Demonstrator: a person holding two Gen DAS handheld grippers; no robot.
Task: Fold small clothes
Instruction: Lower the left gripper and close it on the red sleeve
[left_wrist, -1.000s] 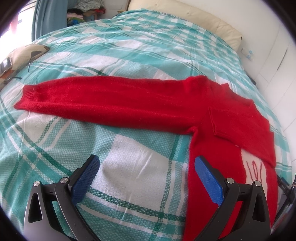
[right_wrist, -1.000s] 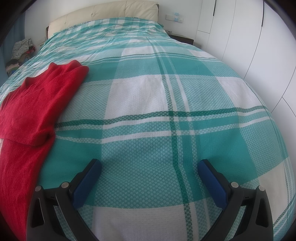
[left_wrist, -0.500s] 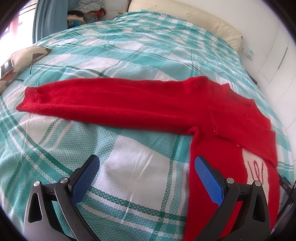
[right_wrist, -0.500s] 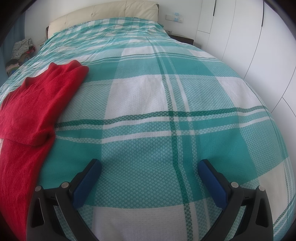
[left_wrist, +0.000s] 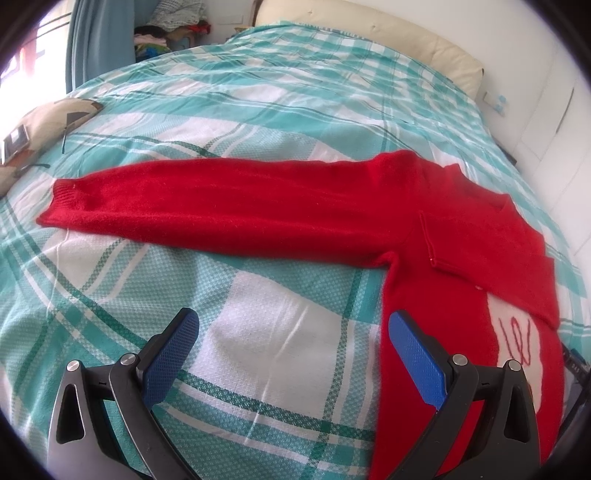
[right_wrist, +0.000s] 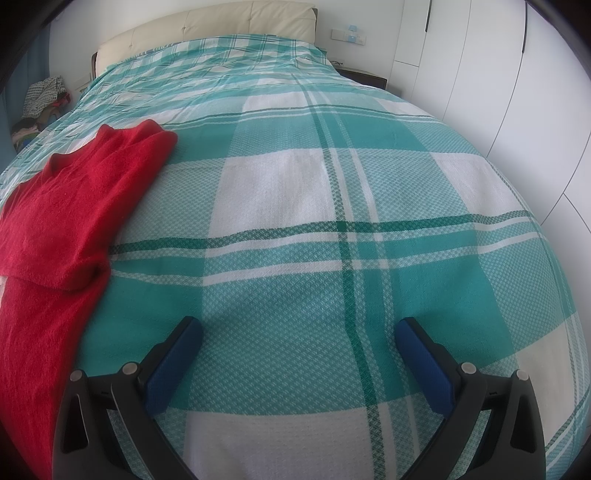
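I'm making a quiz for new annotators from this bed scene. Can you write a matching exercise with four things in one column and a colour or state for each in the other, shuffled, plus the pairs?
Things:
1. sweater
2. bedspread
3. left gripper
4. headboard

Colours or states:
A. cream, padded
B. open, holding nothing
C. red, one sleeve stretched out flat
D. teal and white plaid

Pairs: 1-C, 2-D, 3-B, 4-A

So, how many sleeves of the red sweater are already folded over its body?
1. One sleeve lies folded across the red sweater; the other sleeve still stretches left on the bedspread.
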